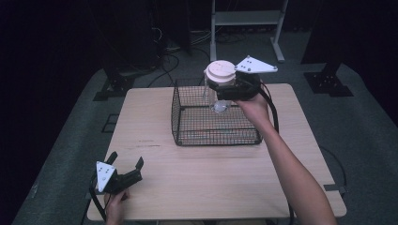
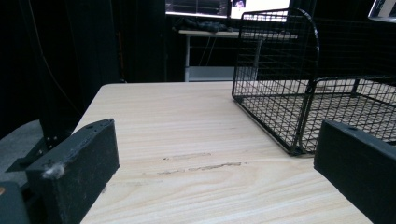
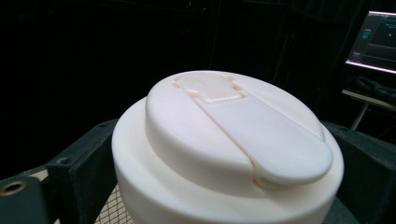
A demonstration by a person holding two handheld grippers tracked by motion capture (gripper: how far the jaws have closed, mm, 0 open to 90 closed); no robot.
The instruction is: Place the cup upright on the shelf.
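Observation:
A clear bottle [image 1: 218, 93] with a cream-white flip lid [image 1: 221, 69] hangs upright over the back of a black wire basket [image 1: 185, 123]. My right gripper [image 1: 225, 88] is shut on the bottle just below the lid. In the right gripper view the lid [image 3: 224, 140] sits between the two black jaws. My left gripper [image 1: 126, 161] rests at the table's front left corner, open, with nothing between its fingers [image 2: 74, 163]. From the left gripper view the basket [image 2: 299, 93] stands ahead and to the right.
The light wooden table [image 1: 155, 183] carries the basket at its middle back. A scuff mark [image 2: 205, 165] lies on the wood ahead of the left gripper. A metal stand [image 1: 246, 21] and cables sit on the grey floor behind the table.

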